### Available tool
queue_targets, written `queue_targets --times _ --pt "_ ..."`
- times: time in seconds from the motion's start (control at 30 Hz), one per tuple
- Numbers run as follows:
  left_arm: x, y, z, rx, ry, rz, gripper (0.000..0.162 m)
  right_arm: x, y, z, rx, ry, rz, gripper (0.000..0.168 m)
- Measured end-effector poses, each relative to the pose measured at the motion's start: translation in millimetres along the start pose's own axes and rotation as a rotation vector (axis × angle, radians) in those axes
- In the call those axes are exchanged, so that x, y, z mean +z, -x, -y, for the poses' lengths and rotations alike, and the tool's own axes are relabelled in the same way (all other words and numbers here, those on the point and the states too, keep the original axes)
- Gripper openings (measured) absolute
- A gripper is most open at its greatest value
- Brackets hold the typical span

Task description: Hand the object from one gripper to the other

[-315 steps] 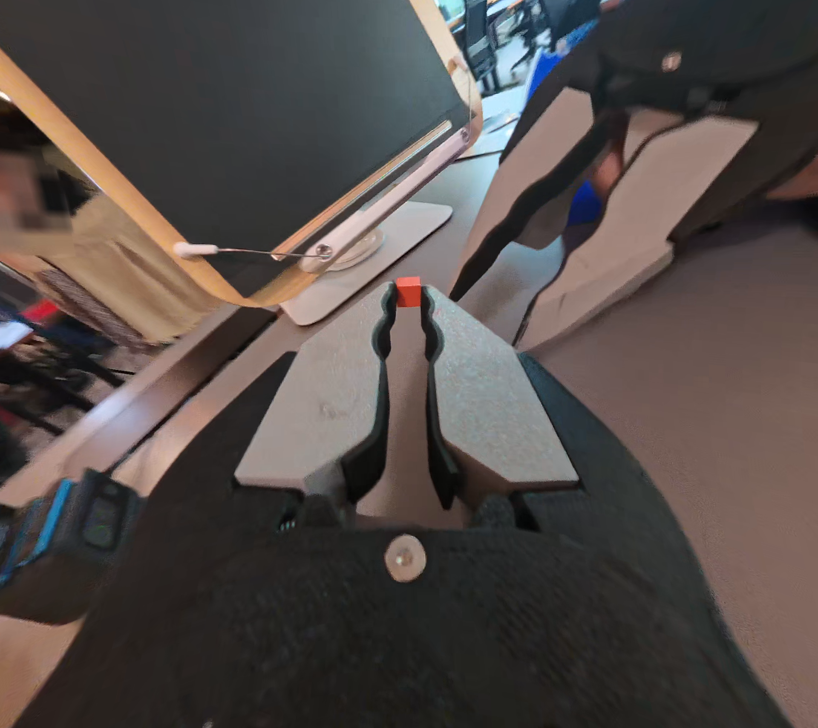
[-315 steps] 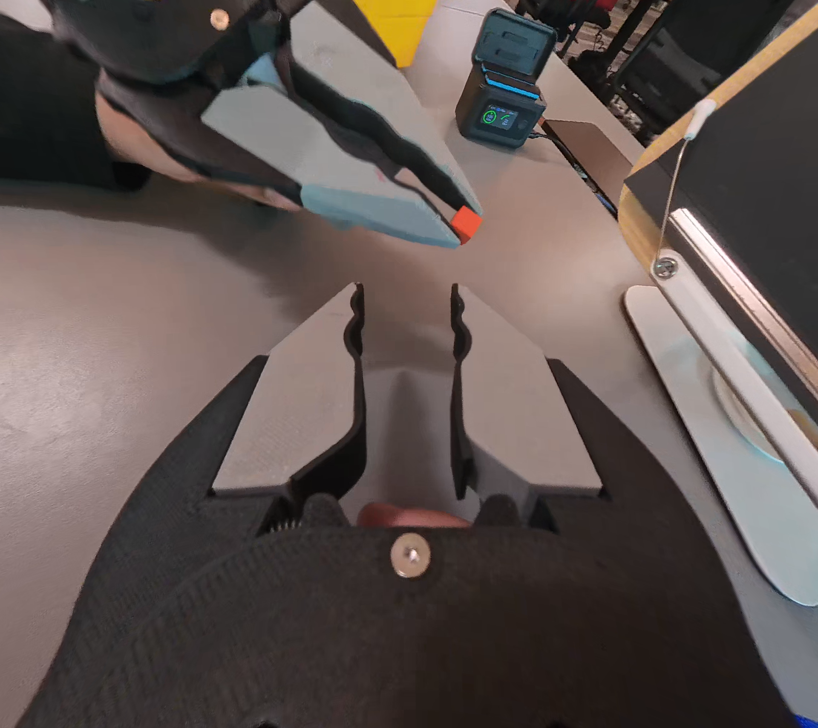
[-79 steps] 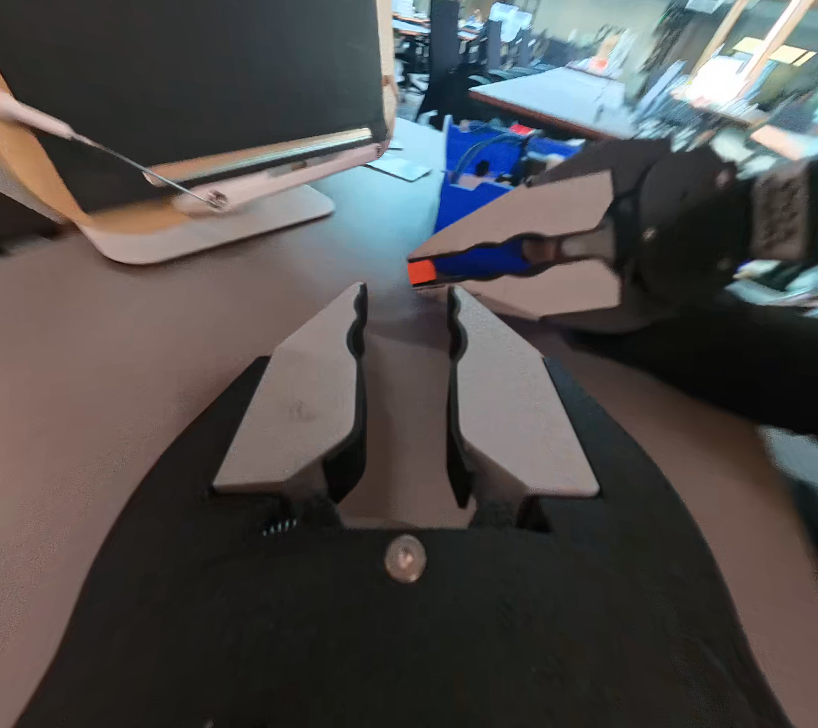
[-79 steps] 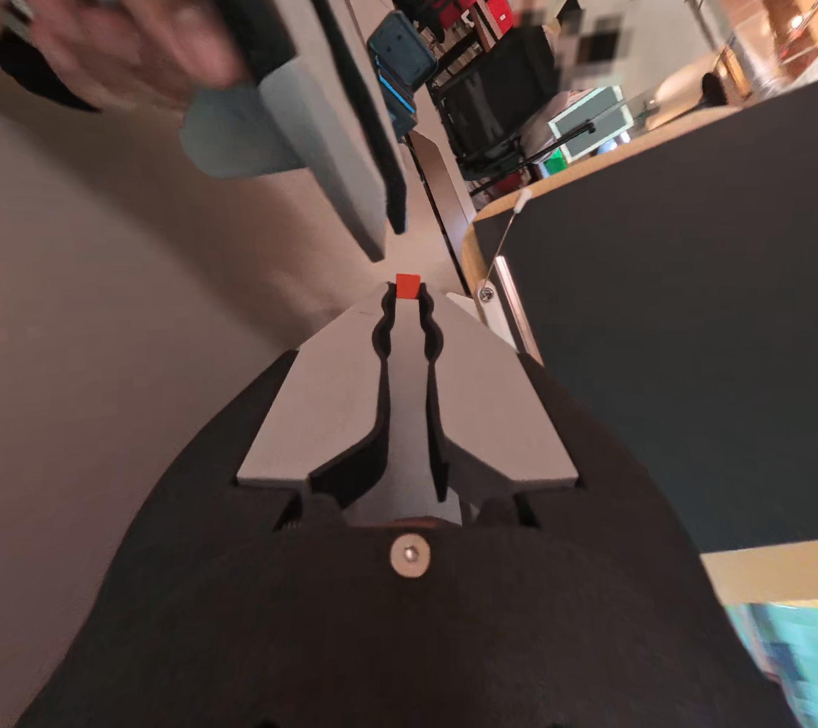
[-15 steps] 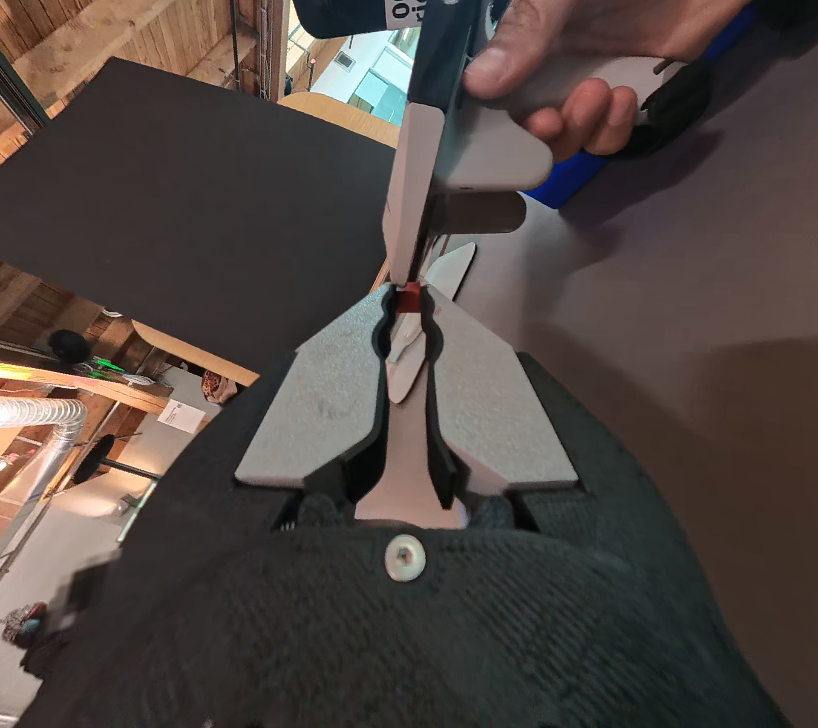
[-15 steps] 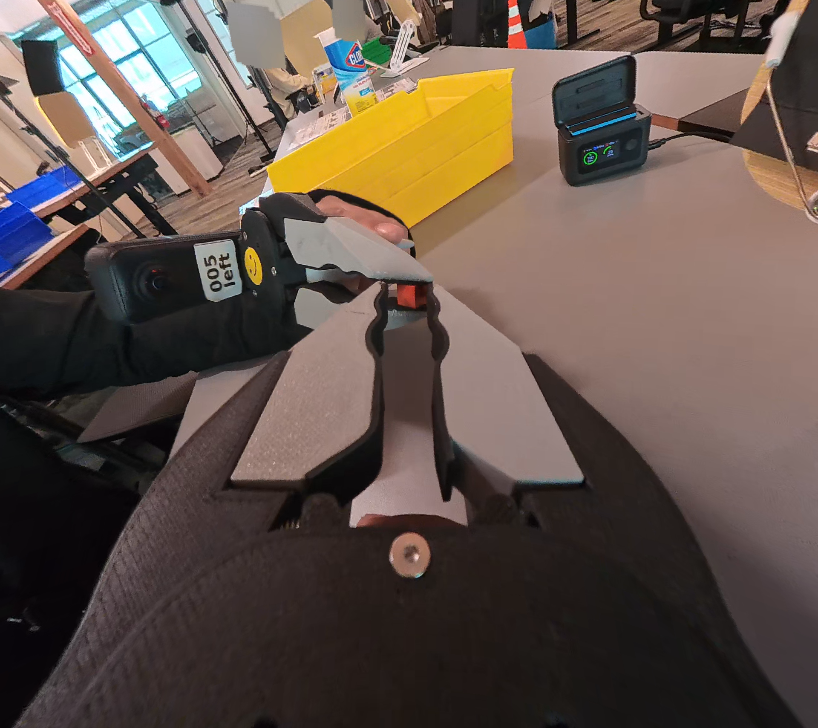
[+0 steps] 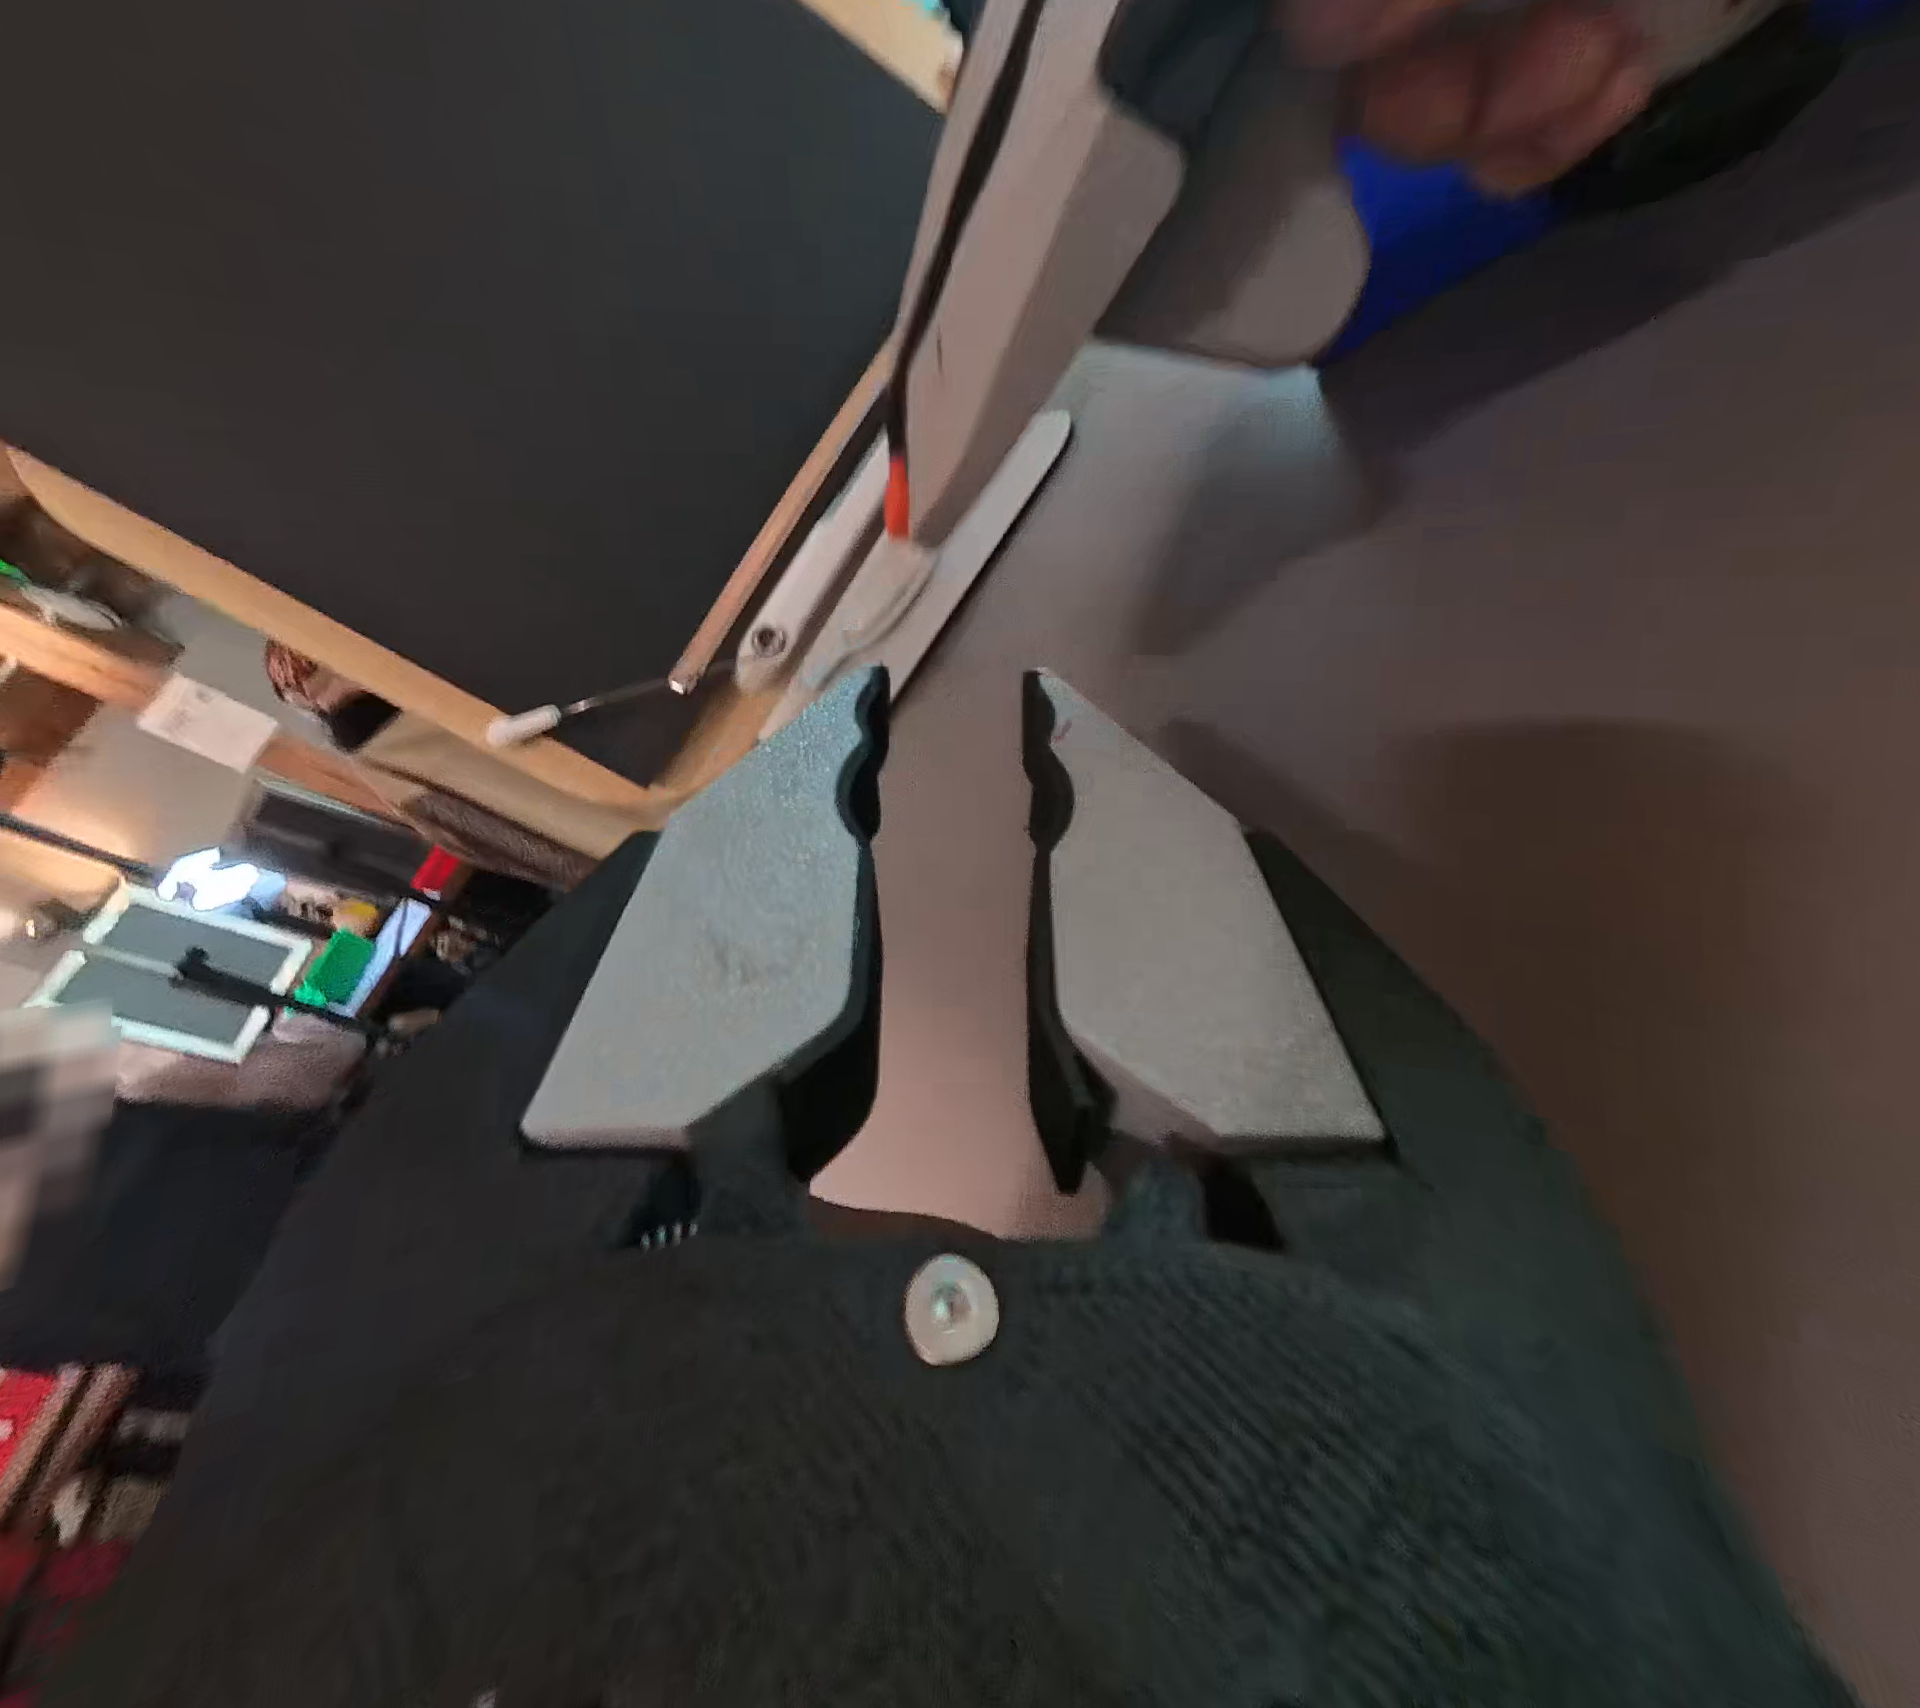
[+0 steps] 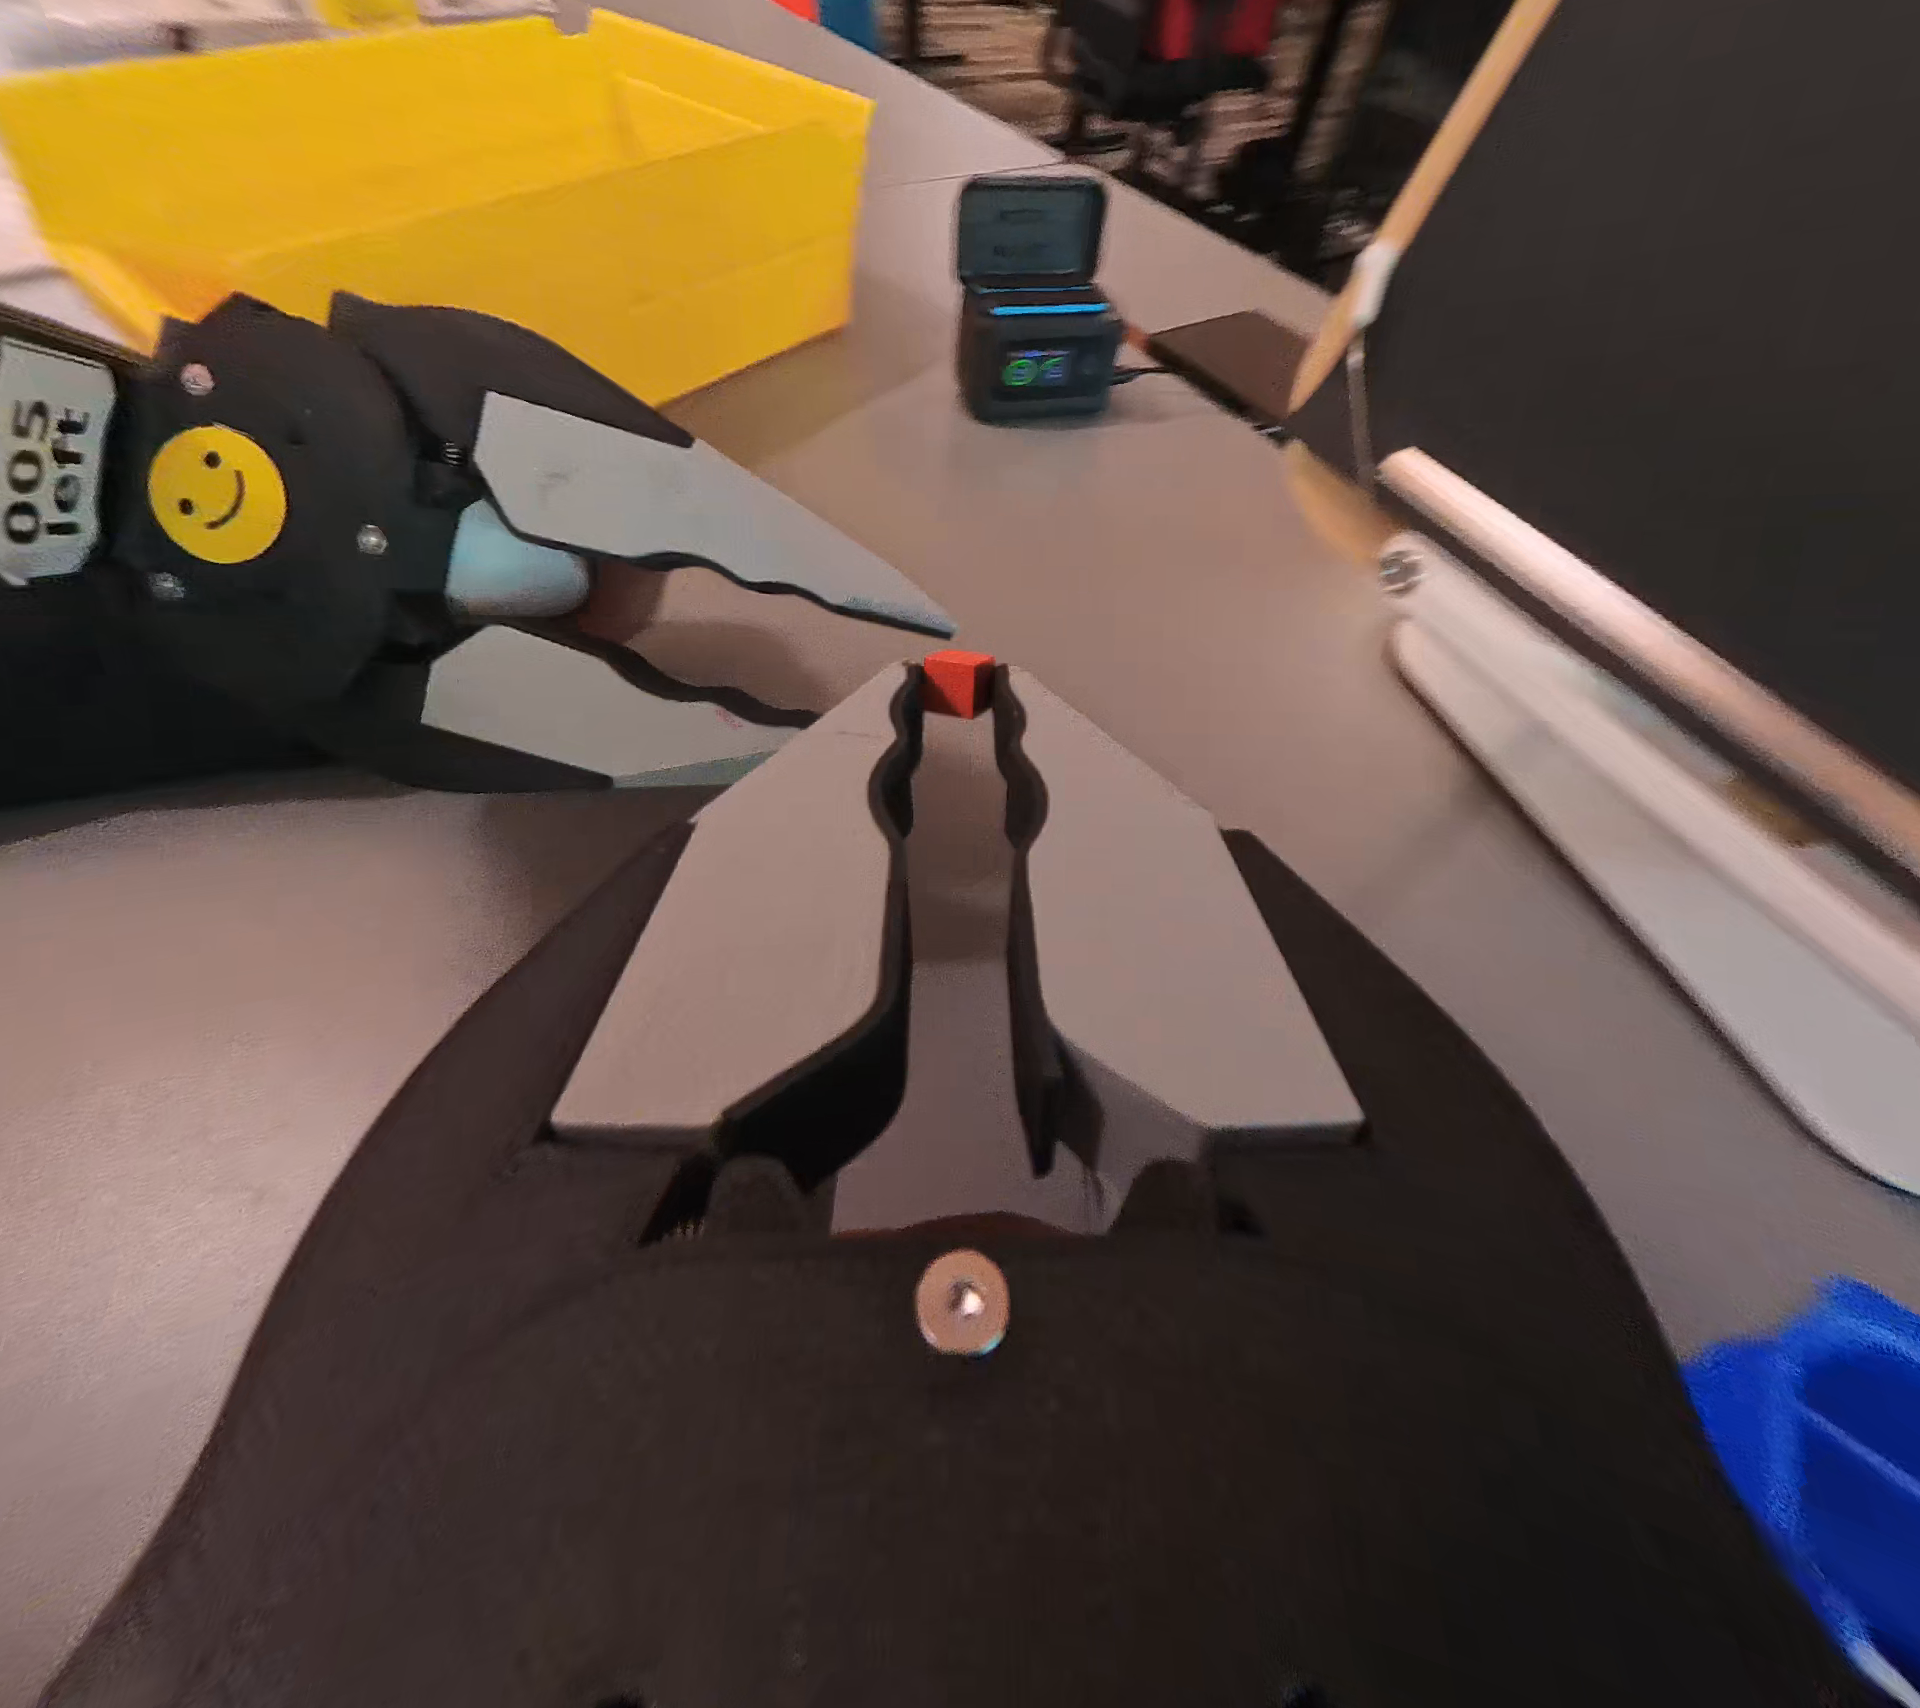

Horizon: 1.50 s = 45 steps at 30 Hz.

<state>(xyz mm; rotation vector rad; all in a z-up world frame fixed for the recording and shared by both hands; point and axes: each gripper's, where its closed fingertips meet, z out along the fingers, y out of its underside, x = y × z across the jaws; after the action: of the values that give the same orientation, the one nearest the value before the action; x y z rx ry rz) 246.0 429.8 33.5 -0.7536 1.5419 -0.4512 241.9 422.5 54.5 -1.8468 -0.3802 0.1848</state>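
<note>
I have the small red-orange cube [image 8: 954,686] pinched at the very tips of my right gripper [image 8: 954,690], its grey wedge fingers [image 8: 790,910] drawn narrow around it. Holding it that far out leaves most of the cube's faces exposed, which I judge is what makes a pass between tools possible at all. In the left wrist view the same cube [image 7: 896,492] shows only as a thin orange sliver at the end of the other tool, seen edge-on and blurred.

My left gripper [image 7: 954,702] is parted, its grey textured fingers [image 7: 748,910] standing apart with nothing between them. From the right wrist view it [image 8: 873,671] sits just beside the cube, tips pointing toward it, not touching.

Both tools hang above the matte grey tabletop [image 8: 1143,536], away from the yellow plastic bin [image 8: 499,204], the small black charging case with a lit screen [image 8: 1039,318] and the black panel with a pale wood edge [image 8: 1704,204], so nothing crowds the exchange. I read the cube as fully in the right tool's custody.
</note>
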Motion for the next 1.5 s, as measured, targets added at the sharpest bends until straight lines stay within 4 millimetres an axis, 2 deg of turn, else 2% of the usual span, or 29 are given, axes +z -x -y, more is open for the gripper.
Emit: queue_targets --times 0.07,0.13,0.23,0.3,0.37,0.47,0.53,0.57,0.63,0.67,0.73,0.8,0.9,0.93,1.0,1.03,1.1,1.13,1.17,1.2,1.23,1.27,1.3,1.33,1.4,1.5 --pt "3.8 2.8 -13.5 -0.036 0.051 0.009 0.023 -7.3 -3.1 10.5 -0.044 -0.025 -0.095 0.01" --pt "6.5 4.8 -25.2 -0.07 0.1 0.01 0.023 -19.7 4.2 28.6 -0.063 -0.066 -0.144 0.009" --pt "7.3 11.2 -34.0 -0.109 0.136 0.037 0.023 -52.1 9.2 57.5 -0.091 -0.117 -0.235 0.01" --pt "7.7 13.5 -38.7 -0.117 0.154 0.05 0.022 -83.5 -0.9 72.2 -0.072 -0.132 -0.306 0.01" --pt "8.6 12.3 -43.4 -0.109 0.173 0.046 0.021 -120.6 -27.3 75.7 -0.037 -0.095 -0.413 0.01" --pt "10.0 10.5 -45.6 -0.081 0.191 0.051 0.021 -183.5 -86.0 61.5 0.008 0.012 -0.638 0.01" --pt "10.5 9.4 -46.1 -0.078 0.202 0.051 0.021 -214.4 -119.8 33.0 0.077 0.149 -0.721 0.01" --pt "10.7 8.8 -46.3 -0.084 0.207 0.047 0.021 -223.2 -131.1 11.2 0.133 0.255 -0.723 0.012" --pt "10.3 9.2 -44.8 -0.1 0.2 0.046 0.022 -240.2 -146.7 -23.3 0.216 0.462 -0.741 0.049" --pt "10.0 10.8 -45.1 -0.114 0.203 0.051 0.022 -249.6 -153.9 -28.4 0.214 0.514 -0.78 0.053" --pt "9.5 14.6 -48.9 -0.145 0.223 0.063 0.022 -256.0 -157.7 -19.7 0.188 0.515 -0.814 0.049" --pt "8.7 19.2 -52.5 -0.176 0.239 0.078 0.02 -246.5 -148.5 -3.8 0.177 0.482 -0.783 0.052" --pt "6.1 28.2 -54.1 -0.263 0.239 0.106 0.013 -212.8 -126.4 25.2 0.113 0.393 -0.724 0.053" --pt "5.4 31.0 -54.8 -0.294 0.239 0.113 0.013 -195.3 -114.4 33.4 0.101 0.358 -0.686 0.056" --pt "4.2 35.6 -56.8 -0.329 0.239 0.128 0.014 -147.1 -77.1 44.0 0.094 0.283 -0.533 0.06" --pt "3.8 37.4 -58.1 -0.332 0.242 0.136 0.014 -120.9 -55.2 43.4 0.103 0.26 -0.442 0.061" --pt "3.5 38.3 -60.3 -0.324 0.254 0.145 0.015 -69.1 -11.5 30.1 0.119 0.267 -0.252 0.066" --pt "3.6 37.7 -60.6 -0.315 0.257 0.146 0.015 -46.0 4.6 19.1 0.118 0.287 -0.184 0.057" --pt "3.7 37.0 -60.8 -0.305 0.26 0.145 0.015 -25.4 14.3 7.6 0.101 0.304 -0.15 0.04" --pt "3.4 36.7 -61.2 -0.293 0.263 0.146 0.015 -7.2 18.8 -4.3 0.067 0.319 -0.135 0.02" --pt "2.7 38.0 -62.0 -0.277 0.269 0.154 0.015 9.1 18.9 -16.9 0.037 0.34 -0.137 0.009" --pt "1.5 40.8 -63.2 -0.262 0.276 0.168 0.015 22.5 12.8 -30.2 0.019 0.372 -0.166 0.019" --pt "0.2 44.4 -64.8 -0.258 0.282 0.184 0.015 32.6 2.7 -41.9 0.014 0.402 -0.215 0.041" --pt "-0.9 47.5 -66.6 -0.266 0.287 0.197 0.014 40.3 -6.0 -49.9 0.021 0.417 -0.251 0.049" --pt "-3.0 54.2 -72.5 -0.3 0.302 0.229 0.014 50.4 -19.7 -52.8 0.045 0.382 -0.301 0.055" --pt "-4.5 61.4 -86.3 -0.334 0.349 0.273 0.01 53.6 -42.8 -52.2 0.026 0.314 -0.403 0.056"
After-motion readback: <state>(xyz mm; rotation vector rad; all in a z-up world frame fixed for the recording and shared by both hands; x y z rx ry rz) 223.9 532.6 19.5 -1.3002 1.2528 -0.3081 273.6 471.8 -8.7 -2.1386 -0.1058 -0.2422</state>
